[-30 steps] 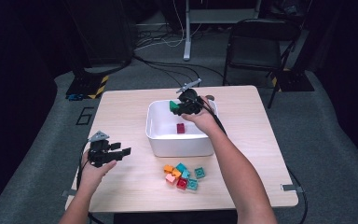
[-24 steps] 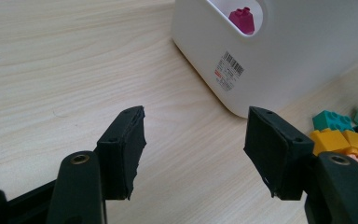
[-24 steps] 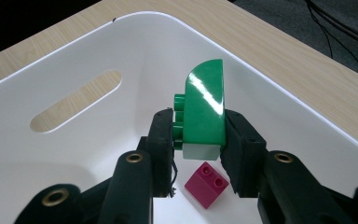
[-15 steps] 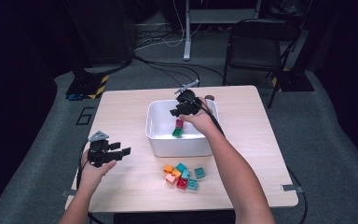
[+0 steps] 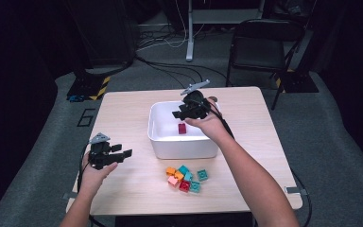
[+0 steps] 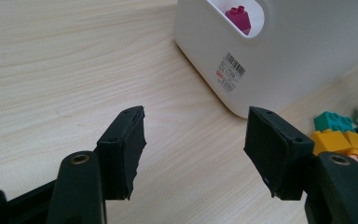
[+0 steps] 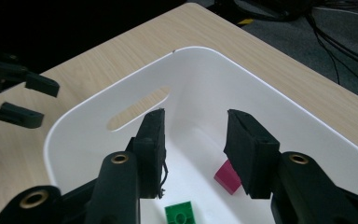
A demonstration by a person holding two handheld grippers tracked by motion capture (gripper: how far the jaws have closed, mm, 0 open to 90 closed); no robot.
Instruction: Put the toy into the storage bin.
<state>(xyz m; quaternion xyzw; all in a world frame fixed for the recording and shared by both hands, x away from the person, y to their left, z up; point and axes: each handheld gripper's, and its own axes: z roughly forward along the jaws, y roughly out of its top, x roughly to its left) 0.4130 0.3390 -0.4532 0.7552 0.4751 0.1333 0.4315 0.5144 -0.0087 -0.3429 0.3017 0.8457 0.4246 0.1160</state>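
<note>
Hovering above the white bin, the right tool is sitting over its far end with its jaws apart and nothing between them; they have just been opening. In the right gripper view a green brick and a magenta brick are lying on the bin's floor below the jaws. From the high view the magenta brick is showing inside the bin. At the counter's near left, the left tool is pointing toward the bin, its jaws spread and empty. A small pile of loose bricks, orange, teal, pink and red, is lying on the counter just in front of the bin, near the right forearm.
</note>
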